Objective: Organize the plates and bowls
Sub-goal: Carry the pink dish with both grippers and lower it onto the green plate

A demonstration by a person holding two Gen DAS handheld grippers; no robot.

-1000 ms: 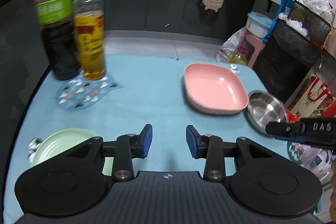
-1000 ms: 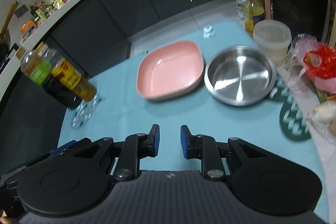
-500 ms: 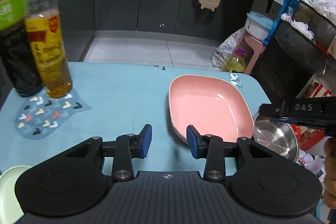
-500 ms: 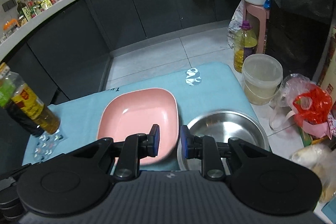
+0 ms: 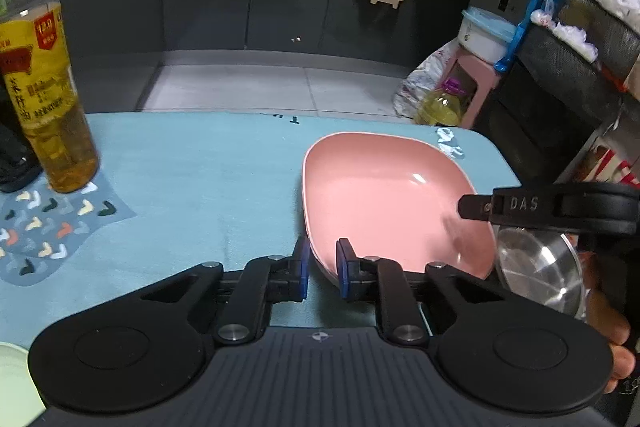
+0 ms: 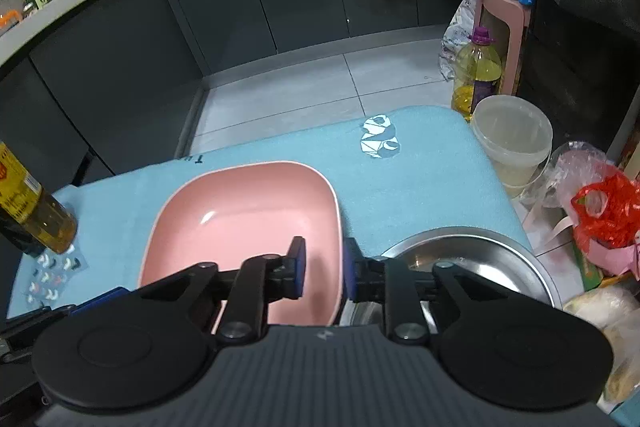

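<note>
My left wrist view sits low over the counter, facing the dark cabinets, close on the pink plate from its left, my right wrist view close above its right rim, both sharing plate, steel bowl, oil bottle.

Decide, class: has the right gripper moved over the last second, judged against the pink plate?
Yes. The right gripper has advanced toward the pink plate; its fingers now straddle the plate's near right rim, beside the steel bowl.
</note>
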